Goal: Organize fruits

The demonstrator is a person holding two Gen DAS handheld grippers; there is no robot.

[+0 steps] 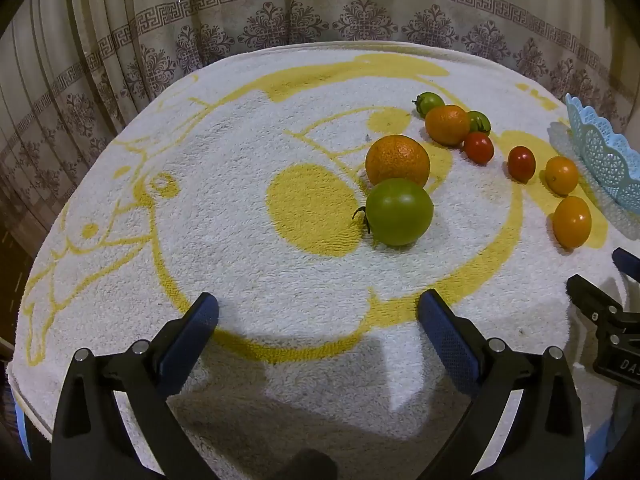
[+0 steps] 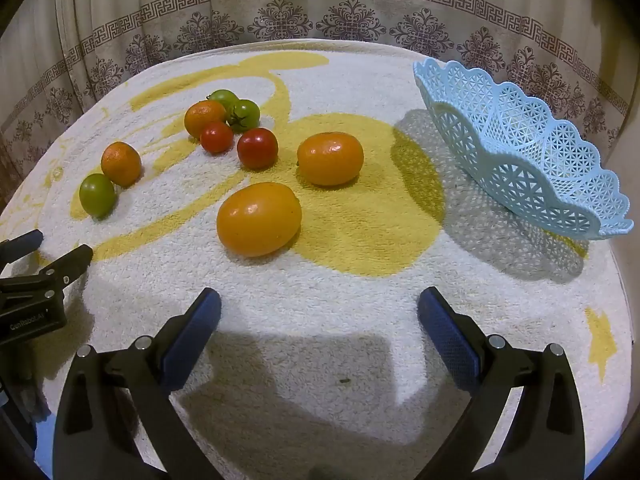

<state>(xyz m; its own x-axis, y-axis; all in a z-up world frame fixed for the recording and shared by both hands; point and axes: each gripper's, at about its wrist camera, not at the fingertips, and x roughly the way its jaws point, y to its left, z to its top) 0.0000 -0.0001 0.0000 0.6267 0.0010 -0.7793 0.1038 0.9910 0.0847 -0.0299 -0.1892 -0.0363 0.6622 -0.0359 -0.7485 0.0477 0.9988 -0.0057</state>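
Looking across the tabletop [image 2: 320,300], draped in a white and yellow towel [image 1: 240,280], I hold both tools low at its near edge. Largest of what matters is the blue lattice basket [image 2: 520,152], empty, on the far right side. My left gripper [image 1: 318,308] and right gripper [image 2: 319,304] each have their jaws spread wide, nothing between them.

All the fruit lies loose on the towel, none in the basket yet. Nearest my right jaws is an oval orange tomato [image 2: 259,219], with a rounder orange fruit [image 2: 330,158] just behind it, both between me and the basket. Ahead of my left sits a mandarin [image 1: 397,161] touching a green tomato [image 1: 399,211]. Farther back a second mandarin [image 2: 205,118] clusters with two red cherry tomatoes [image 2: 257,148] and two small green ones [image 2: 245,115].

I judge everything light. The tomatoes look smooth-skinned, likely slippery and easily bruised, so I would close gently across the widest middle, jaws low against the towel. The mandarins' pebbled rind should grip better. The smallest round ones may roll when nudged.
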